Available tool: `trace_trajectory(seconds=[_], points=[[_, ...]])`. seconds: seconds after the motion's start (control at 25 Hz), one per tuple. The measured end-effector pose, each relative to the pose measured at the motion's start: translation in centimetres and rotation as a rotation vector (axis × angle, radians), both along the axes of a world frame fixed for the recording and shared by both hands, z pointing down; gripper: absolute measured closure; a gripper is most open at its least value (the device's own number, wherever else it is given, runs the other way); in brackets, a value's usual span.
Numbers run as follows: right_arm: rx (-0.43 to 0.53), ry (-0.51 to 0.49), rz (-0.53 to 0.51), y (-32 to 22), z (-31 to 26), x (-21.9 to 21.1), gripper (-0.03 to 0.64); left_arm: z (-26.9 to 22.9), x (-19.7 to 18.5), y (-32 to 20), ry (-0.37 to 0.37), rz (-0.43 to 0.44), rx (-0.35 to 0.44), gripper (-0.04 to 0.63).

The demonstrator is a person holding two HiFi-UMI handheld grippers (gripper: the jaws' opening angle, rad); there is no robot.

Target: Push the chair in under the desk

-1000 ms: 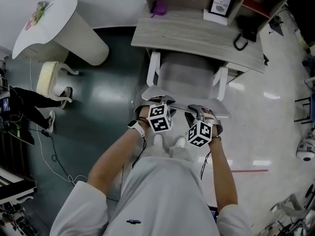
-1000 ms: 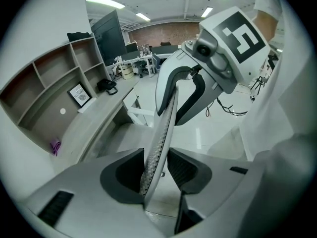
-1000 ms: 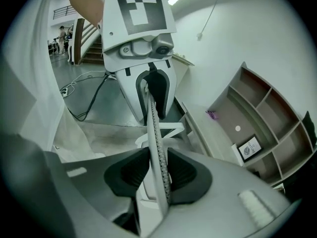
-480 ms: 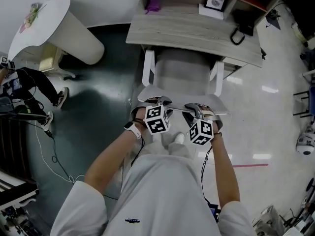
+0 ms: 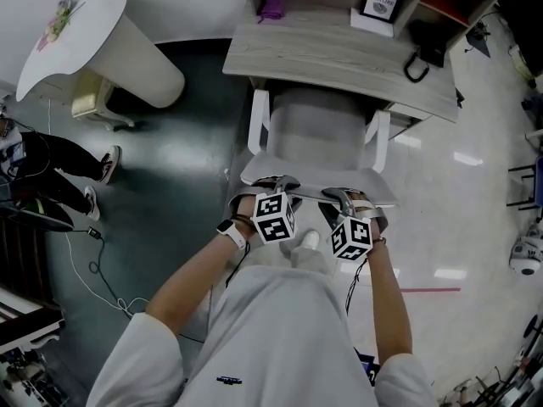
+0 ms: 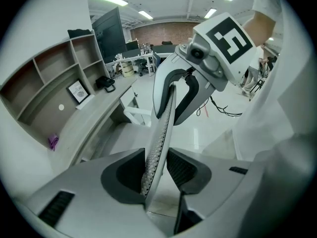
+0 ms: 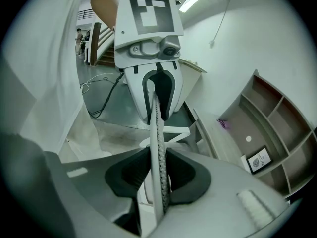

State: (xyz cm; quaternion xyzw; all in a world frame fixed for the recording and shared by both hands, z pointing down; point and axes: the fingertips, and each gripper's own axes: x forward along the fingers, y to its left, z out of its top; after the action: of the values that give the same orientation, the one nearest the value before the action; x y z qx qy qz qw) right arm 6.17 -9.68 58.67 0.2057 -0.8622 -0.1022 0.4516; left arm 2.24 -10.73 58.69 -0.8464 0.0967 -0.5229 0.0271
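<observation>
Desk (image 5: 339, 53) hiding chair (image 5: 318, 130) front, left claw (image 6: 154, 171) clamping backrest (image 5: 316, 173), right claw (image 7: 157, 177) just tightened on it

The chair (image 5: 318, 134) has a matt grey seat that looks like cloth, smooth white armrests (image 5: 258, 121) that look like plastic with a slight sheen, and a thin back edge (image 6: 159, 133) of pale sheet pricked all over with small holes. The desk (image 5: 339, 58) and the shelves (image 6: 44, 78) on it are pale grey wood with a visible grain and a matt finish. The floor (image 5: 178, 168) is hard and glossy, polished enough on its paler side to mirror the ceiling lights, while the round white table (image 5: 85, 32) looks smooth and matt.
</observation>
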Motion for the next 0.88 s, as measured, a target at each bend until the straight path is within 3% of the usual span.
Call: trace_trajectory(seconds=[0.08,0.24,0.52,0.88], points=[[-0.003,-0.003,-0.008,-0.1,0.0,0.1,0.506,0.0,0.1,-0.2,0.008,-0.007,0.021,0.454],[-0.002,-0.007,-0.009,-1.6,0.1,-0.2,0.506,0.3,-0.2,-1.7,-0.012,-0.029,-0.025,0.446],[-0.016,-0.055,0.018,-4.2,-0.1,-1.6,0.508,0.2,-1.5,-4.8,-0.020,-0.030,-0.021,0.433],[-0.050,-0.055,-0.003,-3.2,0.1,-2.6,0.511,0.2,-2.6,-3.7,-0.017,-0.023,-0.023,0.440]])
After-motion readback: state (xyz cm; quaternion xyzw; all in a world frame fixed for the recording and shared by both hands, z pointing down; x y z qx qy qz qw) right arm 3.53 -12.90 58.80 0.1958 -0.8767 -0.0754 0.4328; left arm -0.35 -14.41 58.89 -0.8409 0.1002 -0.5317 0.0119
